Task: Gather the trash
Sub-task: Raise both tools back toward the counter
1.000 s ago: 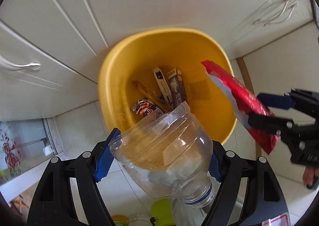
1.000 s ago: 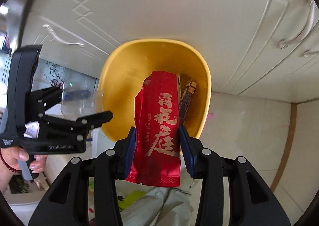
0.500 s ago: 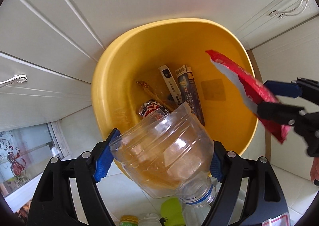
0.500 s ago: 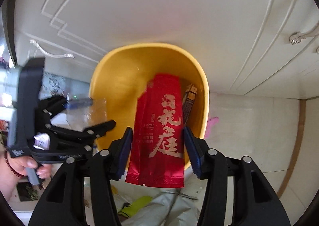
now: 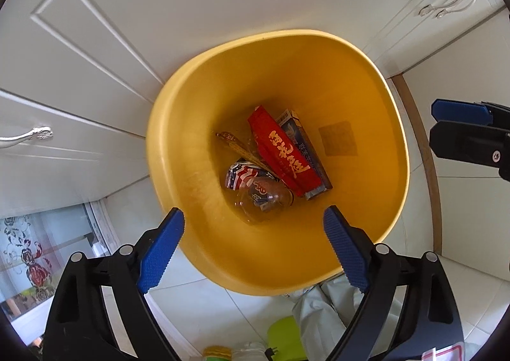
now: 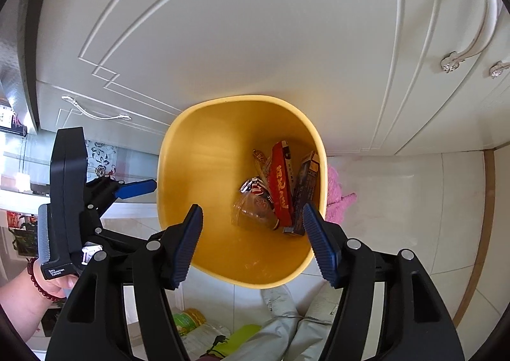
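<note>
- The left gripper (image 5: pixel 253 244) hangs over the yellow bin (image 5: pixel 398 138), its jaws opening with nothing between them.
- The right gripper (image 6: pixel 253 244) is opening too, likewise holding nothing.
- The red packet (image 5: pixel 283 150) and clear plastic bottle (image 5: pixel 264 198) lie at the bin's bottom, well below both.
- Beside them lie a blue carton (image 5: pixel 306 150) and a striped wrapper (image 5: pixel 239 173).
- Smooth white cabinet doors (image 5: pixel 191 10) stand behind.

Bright, sharp daylight; fisheye-warped edges

White cabinet doors (image 5: pixel 197 10), tiled floor (image 6: pixel 398 195)
</note>
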`<state>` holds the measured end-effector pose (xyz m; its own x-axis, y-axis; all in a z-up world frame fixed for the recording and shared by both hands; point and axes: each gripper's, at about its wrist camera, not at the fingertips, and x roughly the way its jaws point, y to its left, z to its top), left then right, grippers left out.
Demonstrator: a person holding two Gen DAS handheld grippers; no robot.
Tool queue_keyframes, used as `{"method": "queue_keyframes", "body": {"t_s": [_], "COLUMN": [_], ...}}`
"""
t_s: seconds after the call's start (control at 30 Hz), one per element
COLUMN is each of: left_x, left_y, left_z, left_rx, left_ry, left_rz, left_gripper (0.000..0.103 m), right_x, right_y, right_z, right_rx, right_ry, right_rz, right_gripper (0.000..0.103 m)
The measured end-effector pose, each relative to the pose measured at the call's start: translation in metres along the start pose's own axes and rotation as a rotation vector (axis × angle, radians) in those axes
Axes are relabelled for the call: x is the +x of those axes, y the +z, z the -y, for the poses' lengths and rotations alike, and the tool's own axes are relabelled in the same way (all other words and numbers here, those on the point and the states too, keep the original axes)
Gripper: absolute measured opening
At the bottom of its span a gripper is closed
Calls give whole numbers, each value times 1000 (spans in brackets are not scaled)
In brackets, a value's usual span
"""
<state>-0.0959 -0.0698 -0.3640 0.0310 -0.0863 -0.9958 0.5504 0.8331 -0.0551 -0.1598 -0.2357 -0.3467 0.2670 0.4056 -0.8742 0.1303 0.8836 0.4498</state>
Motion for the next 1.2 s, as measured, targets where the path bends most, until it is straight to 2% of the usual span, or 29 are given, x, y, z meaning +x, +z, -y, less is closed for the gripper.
{"method": "queue_keyframes", "body": {"t_s": [0.17, 0.37, 0.57, 0.77, 0.93, 1.03, 1.2], "left_x": [-22, -68, -135, -205, -248, -268, -306], "left_y": [-7, -24, -48, -71, -81, -78, -57], "left_z": [0, 0, 2, -7, -19, -31, -58], "left_rx": [-18, -64, -128, -232, -272, -282, -306], "left_ry": [-5, -10, -2, -9, 3, 24, 46], "left_rz": [27, 106, 216, 344, 436, 488, 571], "left_gripper": [88, 88, 89, 91, 92, 92, 93], "right_x": [-17, -58, -124, -198, -239, -247, -245], "right_y": [-5, -24, -44, -54, -49, -39, -13], "right_z": [-10, -41, -83, -129, -159, -173, -191], "right_rx": [4, -51, -147, -222, -263, -273, -291], "right_ry": [-4, -89, -207, -259, -265, -257, -246], "right_rz": [21, 80, 211, 366, 470, 516, 541], "right_gripper": [66, 66, 67, 69, 70, 70, 70]}}
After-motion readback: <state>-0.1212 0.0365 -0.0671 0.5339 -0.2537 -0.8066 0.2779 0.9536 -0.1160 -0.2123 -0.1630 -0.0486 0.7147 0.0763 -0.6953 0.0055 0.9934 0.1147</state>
